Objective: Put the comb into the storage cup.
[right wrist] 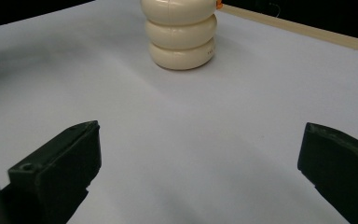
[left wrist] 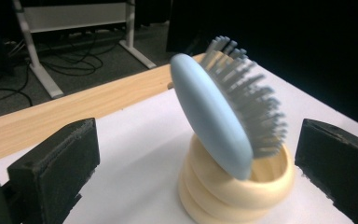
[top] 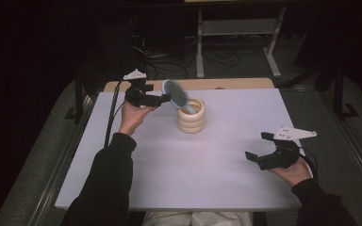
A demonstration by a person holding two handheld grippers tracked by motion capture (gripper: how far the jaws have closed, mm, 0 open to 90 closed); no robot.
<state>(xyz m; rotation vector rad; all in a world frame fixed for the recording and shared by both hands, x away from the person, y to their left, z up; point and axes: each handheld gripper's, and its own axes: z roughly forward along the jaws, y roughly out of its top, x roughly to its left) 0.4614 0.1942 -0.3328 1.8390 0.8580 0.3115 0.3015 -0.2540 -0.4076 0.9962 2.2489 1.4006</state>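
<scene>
Nearest the person, well short of the ribbed cream holder (top: 191,116) and off to its right over the white table (top: 169,179), the right gripper (top: 256,147) hangs with its jaws spread wide and nothing between them. Farther out, just left of the holder, the left gripper (top: 166,97) has its jaws wide apart too, flanking but not pressing the blue hairbrush (top: 176,93). The hairbrush stands handle-down in the holder, its head leaning out over the rim toward the left gripper, bristles facing away from it.
</scene>
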